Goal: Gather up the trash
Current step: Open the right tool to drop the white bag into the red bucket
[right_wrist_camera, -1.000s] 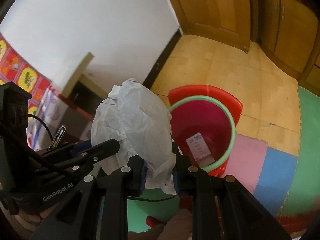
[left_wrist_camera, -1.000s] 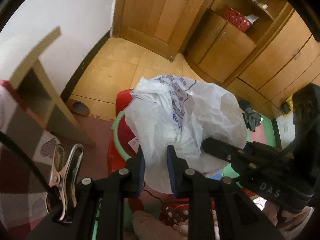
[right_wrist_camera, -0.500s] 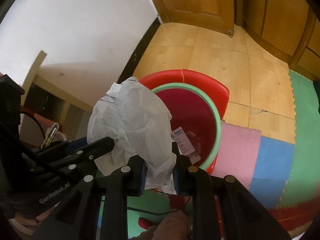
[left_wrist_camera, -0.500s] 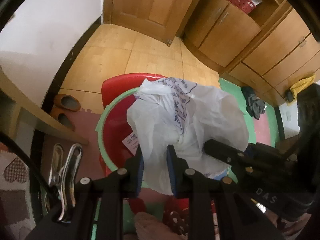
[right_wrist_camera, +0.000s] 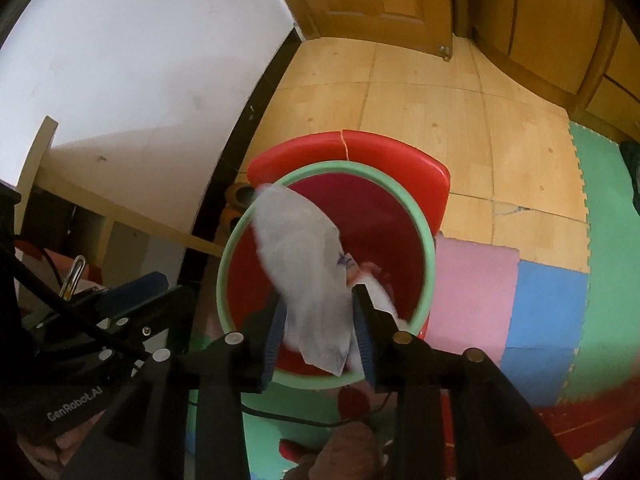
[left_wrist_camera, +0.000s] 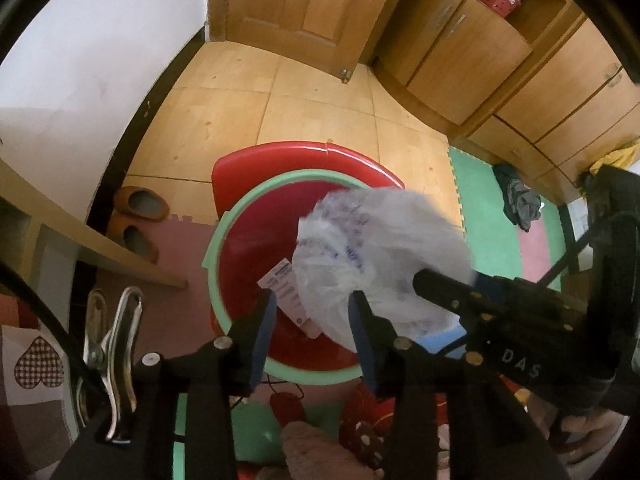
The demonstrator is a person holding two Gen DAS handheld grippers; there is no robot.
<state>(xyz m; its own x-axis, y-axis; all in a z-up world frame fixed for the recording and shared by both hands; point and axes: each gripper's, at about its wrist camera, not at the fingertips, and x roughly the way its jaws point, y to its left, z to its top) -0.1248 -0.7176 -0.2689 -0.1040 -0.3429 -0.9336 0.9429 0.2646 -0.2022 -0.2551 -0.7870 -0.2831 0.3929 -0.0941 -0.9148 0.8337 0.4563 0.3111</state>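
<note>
Plastic bag (left_wrist_camera: 376, 256), white with blue print too blurred to read, hangs over red bin (left_wrist_camera: 256, 248) with green rim, motion-smeared. Your left gripper (left_wrist_camera: 312, 320) stands spread wide, gripping nothing; bag just beside its right finger. Your right gripper (right_wrist_camera: 320, 322) also parted, bag (right_wrist_camera: 308, 276) between its pads; contact cannot be told. White label (left_wrist_camera: 286, 292) lies inside bin, text illegible. Gripper bodies read "DAS" and "GenRobot.AI".

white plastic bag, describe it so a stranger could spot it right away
Find the red bin with the green rim on the floor before the wooden door. The white plastic bag hangs above its mouth, crumpled, with blue print, unlike the flat paper label inside.
</note>
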